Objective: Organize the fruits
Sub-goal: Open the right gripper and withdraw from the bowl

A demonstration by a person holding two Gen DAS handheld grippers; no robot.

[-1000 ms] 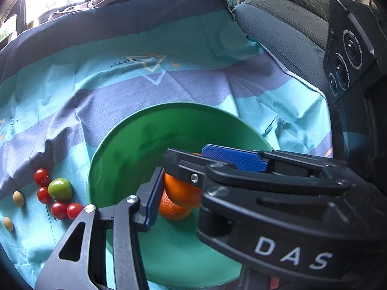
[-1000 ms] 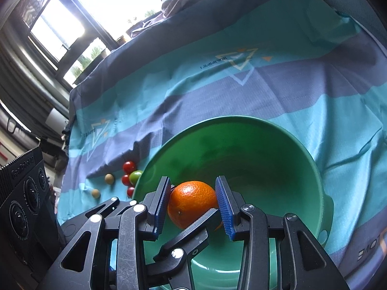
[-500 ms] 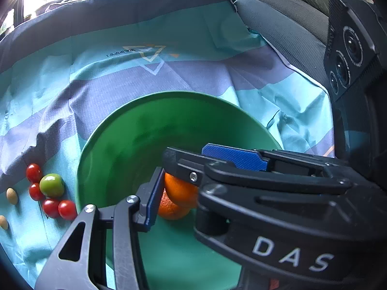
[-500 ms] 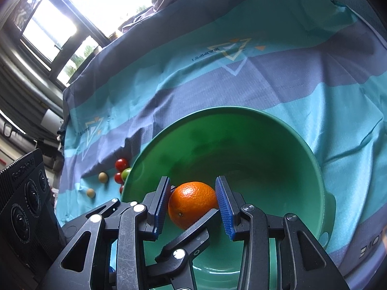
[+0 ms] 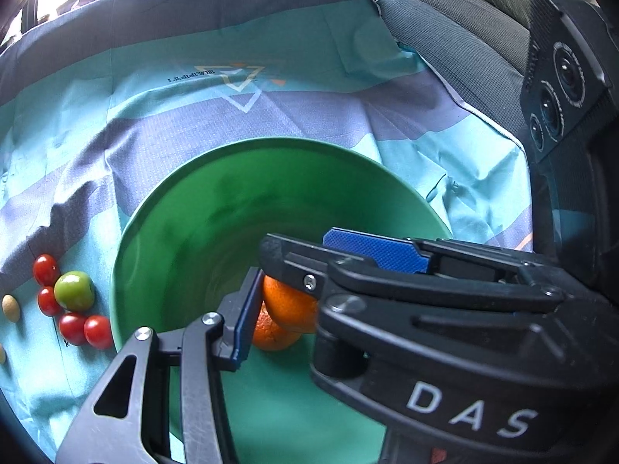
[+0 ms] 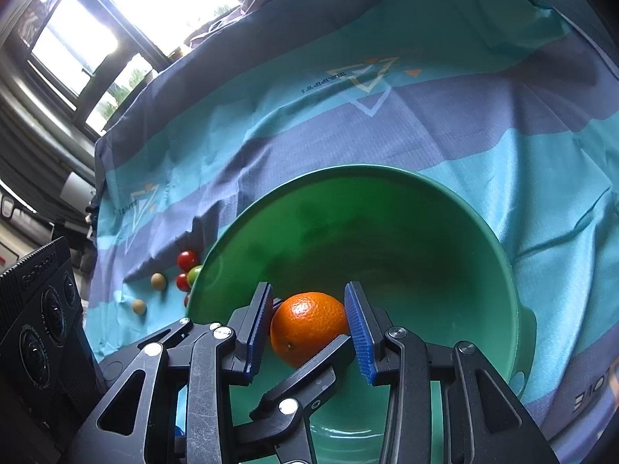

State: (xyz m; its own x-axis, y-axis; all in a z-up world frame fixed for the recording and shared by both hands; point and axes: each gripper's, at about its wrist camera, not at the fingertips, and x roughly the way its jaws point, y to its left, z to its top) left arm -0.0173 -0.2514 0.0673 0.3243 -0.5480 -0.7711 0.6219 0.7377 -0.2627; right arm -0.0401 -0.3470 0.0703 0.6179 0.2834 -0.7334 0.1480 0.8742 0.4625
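Observation:
A green bowl (image 5: 185, 224) (image 6: 418, 216) sits on a blue and teal striped cloth. My right gripper (image 6: 307, 323) is shut on an orange (image 6: 305, 324) and holds it inside the bowl; it shows in the left wrist view (image 5: 286, 303) too. A second orange (image 5: 269, 334) lies on the bowl floor just below it. My left gripper's fingers (image 5: 243, 321) are apart, beside the held orange, with the right gripper's body crossing in front. Red cherry tomatoes (image 5: 83, 328) and a green one (image 5: 73, 290) lie on the cloth left of the bowl.
Small tan nuts (image 5: 11, 307) (image 6: 158, 281) lie on the cloth left of the tomatoes. A grey sofa cushion (image 5: 456, 38) borders the cloth at the right. A window (image 6: 116, 19) and bundled clothes are behind the cloth.
Both grippers and the held orange have shifted slightly forward over the bowl; the tomatoes have slid left in both views. The grip on the orange is unchanged.

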